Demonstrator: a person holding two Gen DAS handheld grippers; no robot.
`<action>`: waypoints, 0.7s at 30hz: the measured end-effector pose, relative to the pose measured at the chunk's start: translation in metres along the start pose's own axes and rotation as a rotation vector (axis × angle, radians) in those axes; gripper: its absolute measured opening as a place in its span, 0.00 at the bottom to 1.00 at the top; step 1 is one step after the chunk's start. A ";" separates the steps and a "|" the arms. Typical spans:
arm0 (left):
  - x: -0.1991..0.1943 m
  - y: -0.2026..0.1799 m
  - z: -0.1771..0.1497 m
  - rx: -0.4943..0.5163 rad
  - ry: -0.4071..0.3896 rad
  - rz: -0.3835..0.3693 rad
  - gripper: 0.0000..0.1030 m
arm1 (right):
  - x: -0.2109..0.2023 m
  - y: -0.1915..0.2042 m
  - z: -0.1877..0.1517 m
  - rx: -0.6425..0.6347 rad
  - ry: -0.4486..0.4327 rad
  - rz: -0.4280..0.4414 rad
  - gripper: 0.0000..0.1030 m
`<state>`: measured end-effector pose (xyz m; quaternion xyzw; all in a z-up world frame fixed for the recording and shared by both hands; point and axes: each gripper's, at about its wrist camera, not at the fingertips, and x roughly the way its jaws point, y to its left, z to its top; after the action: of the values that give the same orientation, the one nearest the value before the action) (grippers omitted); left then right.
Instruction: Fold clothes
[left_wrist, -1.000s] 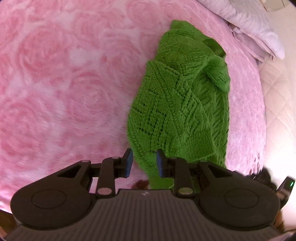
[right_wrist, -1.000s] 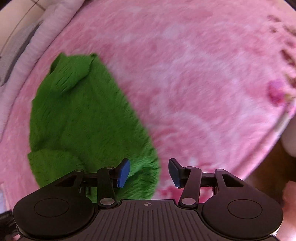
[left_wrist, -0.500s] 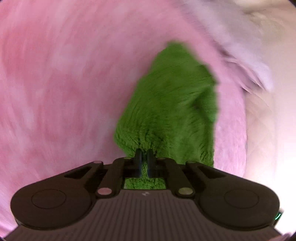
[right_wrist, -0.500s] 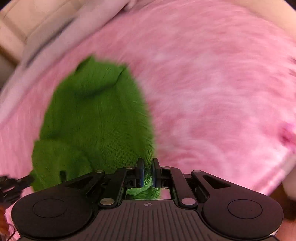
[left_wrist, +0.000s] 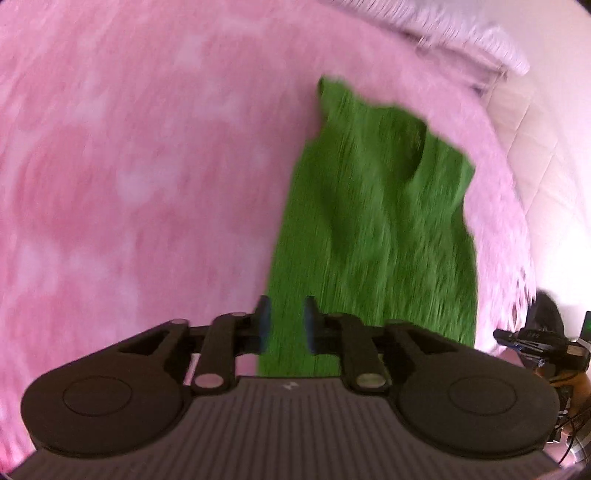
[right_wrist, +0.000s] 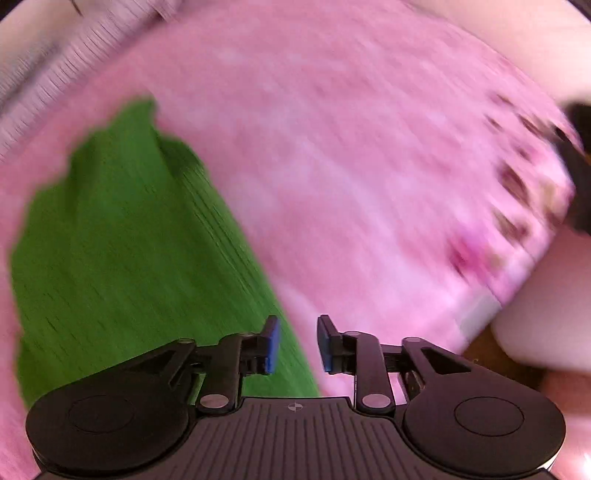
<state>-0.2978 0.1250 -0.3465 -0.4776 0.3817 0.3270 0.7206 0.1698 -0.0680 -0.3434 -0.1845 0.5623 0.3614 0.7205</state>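
A green knitted sweater (left_wrist: 373, 229) lies stretched out lengthwise on a pink rose-patterned blanket (left_wrist: 129, 166); it also shows in the right wrist view (right_wrist: 122, 251). My left gripper (left_wrist: 286, 323) is open over the sweater's near left edge, holding nothing. My right gripper (right_wrist: 297, 343) is open at the sweater's near right edge, over the blanket (right_wrist: 351, 147), holding nothing. Both views are motion-blurred.
White pillows (left_wrist: 461, 33) lie at the head of the bed, also in the right wrist view (right_wrist: 44, 74). The bed's right edge with a quilted cream surface (left_wrist: 546, 155) shows in the left wrist view. The other gripper (left_wrist: 535, 343) shows at far right.
Both grippers closed on the sweater's near edge half a second ago, pulled it out longer, and have now opened and let it go.
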 end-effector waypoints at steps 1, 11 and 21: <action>0.006 -0.003 0.015 0.018 -0.016 -0.012 0.18 | 0.004 0.003 0.011 0.009 -0.019 0.041 0.29; 0.104 0.003 0.132 -0.016 -0.106 -0.215 0.24 | 0.069 0.044 0.116 -0.003 -0.085 0.364 0.36; 0.176 0.036 0.195 -0.197 -0.086 -0.372 0.25 | 0.132 0.069 0.174 0.005 -0.088 0.531 0.28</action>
<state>-0.1945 0.3382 -0.4646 -0.5935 0.2224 0.2441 0.7340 0.2510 0.1367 -0.4063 -0.0128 0.5601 0.5439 0.6247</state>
